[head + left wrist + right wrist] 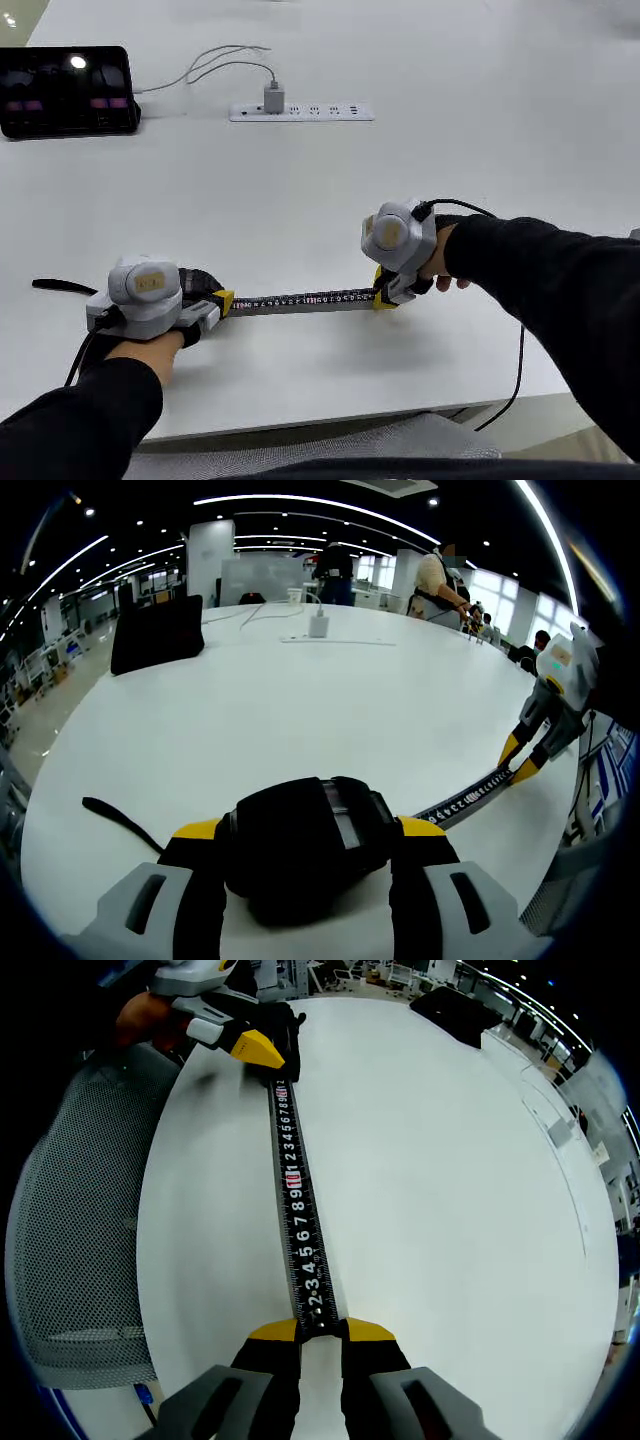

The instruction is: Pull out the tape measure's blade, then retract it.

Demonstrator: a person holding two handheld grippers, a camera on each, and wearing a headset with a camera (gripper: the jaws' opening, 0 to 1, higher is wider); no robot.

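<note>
Black tape measure case (305, 845) on the white tabletop (400, 170), clamped between the fingers (195, 832) of the left gripper (222, 300). The blade (300, 299) is out of the case and runs straight to the right gripper (320, 1332), numbers face up. It lies low along the tabletop; cannot tell if it touches. The right gripper's fingers (372, 1332) are closed on the blade's far end, well apart from the case. A black strap (62, 286) lies on the tabletop on the side of the case opposite the blade. Far beyond the case are a dark tablet (65, 90) and a white power strip (300, 111) with a charger (274, 98) plugged in. Dark-sleeved arms hold both grippers.
</note>
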